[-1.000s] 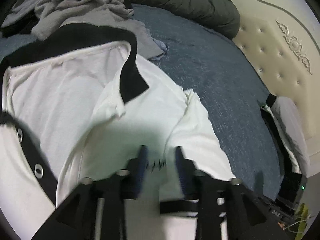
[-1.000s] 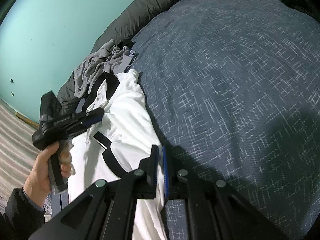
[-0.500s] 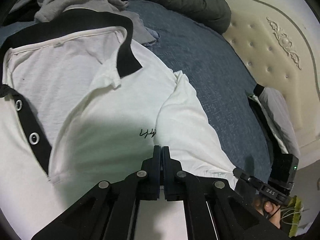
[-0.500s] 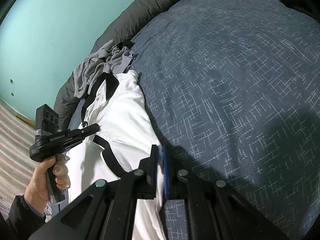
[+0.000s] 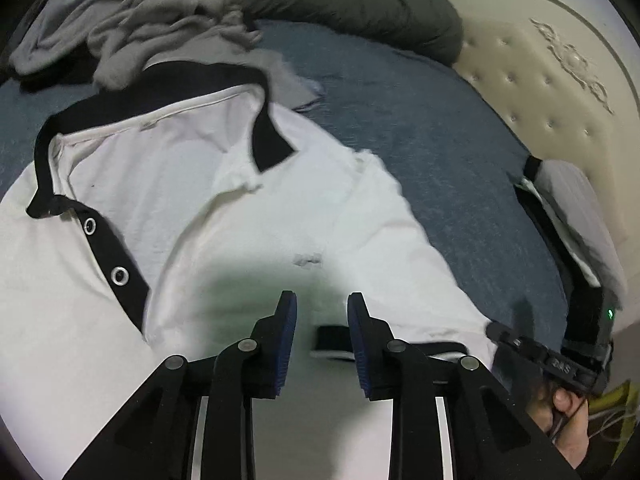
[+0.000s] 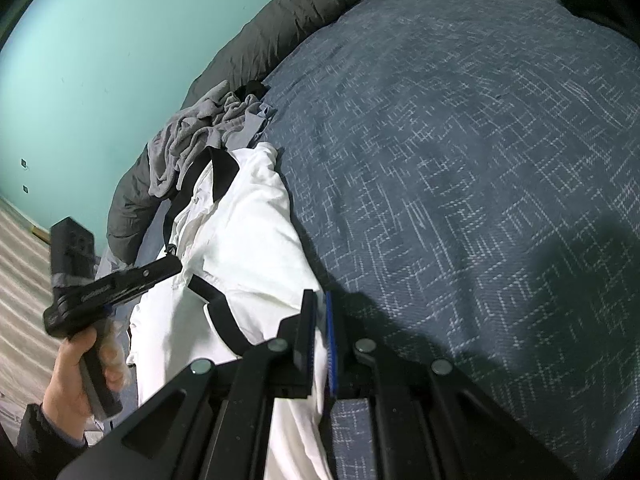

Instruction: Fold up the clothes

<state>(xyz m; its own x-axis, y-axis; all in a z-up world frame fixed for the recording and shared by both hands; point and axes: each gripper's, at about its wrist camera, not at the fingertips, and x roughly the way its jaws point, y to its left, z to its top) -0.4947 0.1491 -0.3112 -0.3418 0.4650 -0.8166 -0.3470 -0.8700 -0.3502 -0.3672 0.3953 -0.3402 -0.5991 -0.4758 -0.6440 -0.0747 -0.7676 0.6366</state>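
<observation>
- The blue bedspread (image 6: 460, 160) stretches ahead of both grippers.
- The white polo shirt (image 5: 248, 216) lies flat, collar away from the left gripper (image 5: 322, 336), long axis running forward.
- The left gripper hovers spread and empty above the chest.
- The right gripper (image 6: 318, 340) pinches the shirt's sleeve edge; it is nearer.

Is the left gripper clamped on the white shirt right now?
No: the left gripper is open above the white shirt, nothing between its blue pads.
</observation>
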